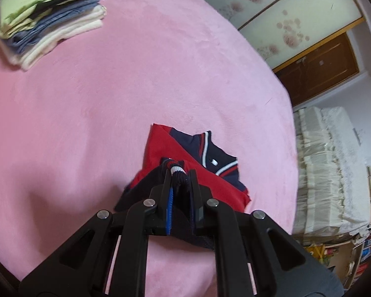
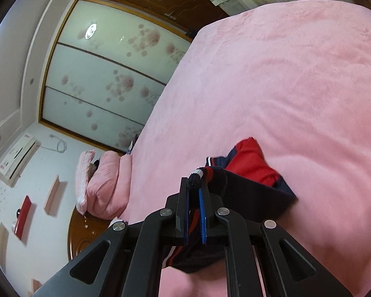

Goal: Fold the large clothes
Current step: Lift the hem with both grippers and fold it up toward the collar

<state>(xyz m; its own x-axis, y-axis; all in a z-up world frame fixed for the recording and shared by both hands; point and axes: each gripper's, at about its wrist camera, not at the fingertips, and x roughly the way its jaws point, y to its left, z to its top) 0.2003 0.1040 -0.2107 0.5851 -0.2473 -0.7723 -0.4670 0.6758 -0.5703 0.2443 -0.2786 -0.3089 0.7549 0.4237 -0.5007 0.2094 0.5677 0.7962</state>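
With both claws pinching ribbed hem, your left gripper (image 1: 179,173) and right gripper (image 2: 195,180) lift the red-and-navy knit jacket (image 1: 185,153) off the pink plush bedspread (image 1: 111,99), ready to fold it over.

A pink blanket (image 1: 136,86) is spread across most of both views. Sliding wardrobe doors (image 2: 104,74) with pink flower prints are seen at upper left of the right view, an air conditioner (image 2: 17,158) is mounted below them, and a wooden door (image 1: 319,74) is seen at right of the left view.
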